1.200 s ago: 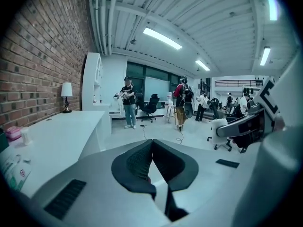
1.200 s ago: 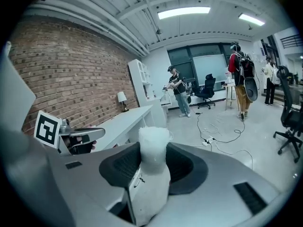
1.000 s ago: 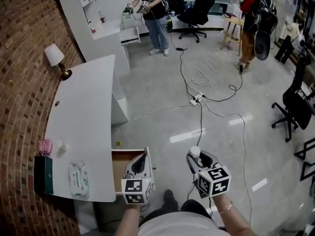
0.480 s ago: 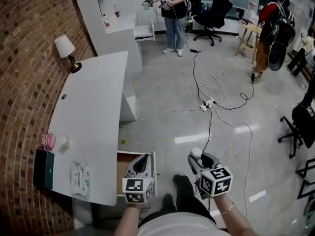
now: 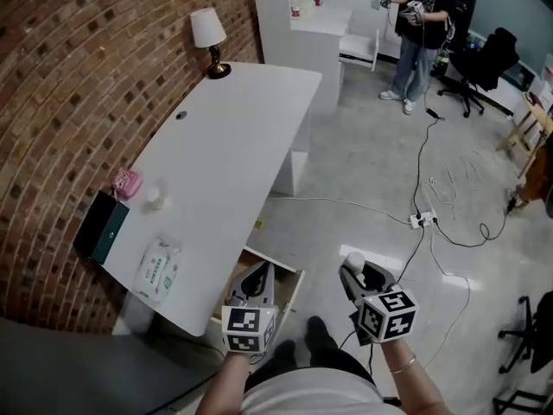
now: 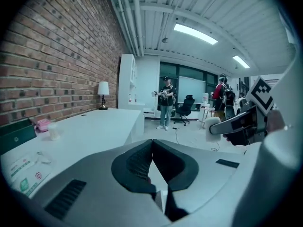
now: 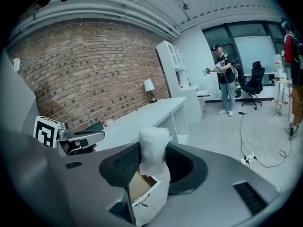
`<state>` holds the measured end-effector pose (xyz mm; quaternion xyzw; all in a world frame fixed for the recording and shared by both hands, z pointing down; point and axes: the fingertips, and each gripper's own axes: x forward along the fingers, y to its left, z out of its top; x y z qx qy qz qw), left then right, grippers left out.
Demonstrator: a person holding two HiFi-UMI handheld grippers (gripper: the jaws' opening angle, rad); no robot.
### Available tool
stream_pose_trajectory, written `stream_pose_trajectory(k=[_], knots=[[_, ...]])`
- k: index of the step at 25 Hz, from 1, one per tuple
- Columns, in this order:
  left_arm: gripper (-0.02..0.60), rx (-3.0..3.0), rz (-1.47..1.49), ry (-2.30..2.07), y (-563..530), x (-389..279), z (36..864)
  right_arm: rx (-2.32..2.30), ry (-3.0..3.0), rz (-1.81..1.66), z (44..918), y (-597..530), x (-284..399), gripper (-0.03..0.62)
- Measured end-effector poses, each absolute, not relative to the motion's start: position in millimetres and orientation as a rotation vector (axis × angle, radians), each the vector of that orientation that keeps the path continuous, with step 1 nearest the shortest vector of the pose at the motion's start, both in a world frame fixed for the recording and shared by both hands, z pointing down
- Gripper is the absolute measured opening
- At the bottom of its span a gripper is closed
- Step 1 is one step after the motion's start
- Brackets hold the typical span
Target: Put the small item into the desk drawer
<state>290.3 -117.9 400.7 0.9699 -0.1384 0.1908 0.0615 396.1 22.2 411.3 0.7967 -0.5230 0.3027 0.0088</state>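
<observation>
Gripping a crinkly white cylindrical roll (image 7: 154, 148) with right gripper (image 5: 355, 269); holding left gripper (image 5: 257, 277) pinched closed, empty, near open brown-lined drawer (image 5: 275, 260).

Two grippers show, the left gripper (image 5: 257, 277) and the right gripper (image 5: 357, 272), along with one white wrapped item (image 5: 354, 260). There is one desk (image 5: 233, 145) with one open drawer (image 5: 291, 285). The single things are one lamp (image 5: 207, 37), one wipes pack (image 5: 157, 268), one pink object (image 5: 126, 182), one small white bottle (image 5: 154, 197), one dark green box (image 5: 101, 226) and one power strip (image 5: 421, 220) — and one person (image 5: 419, 24) far off.
</observation>
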Motion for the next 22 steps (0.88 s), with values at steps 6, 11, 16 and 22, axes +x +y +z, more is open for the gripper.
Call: stream_pose_trajectory(k=[6,11,16,22], knots=[[0.021,2.817,0.57,-0.769,-155.9,250.2,408.9,2.23,-1.85,0.959,424.4,-40.4,389.8,0.169],[0.021,2.686,0.564,-1.035,-175.9,203.7,416.7,1.97,-2.01,0.98,440.1,-85.6,360.5,0.169],[0.021,2.544,0.541,-1.269,-188.1,149.2,425.3,1.741,-2.118,0.968,455.9,-120.4,317.7,0.169],[0.021,2.387,0.502,-1.467,-181.2,91.9,434.5,1.487,-2.195,0.939,475.6,-136.7,259.6,0.169]])
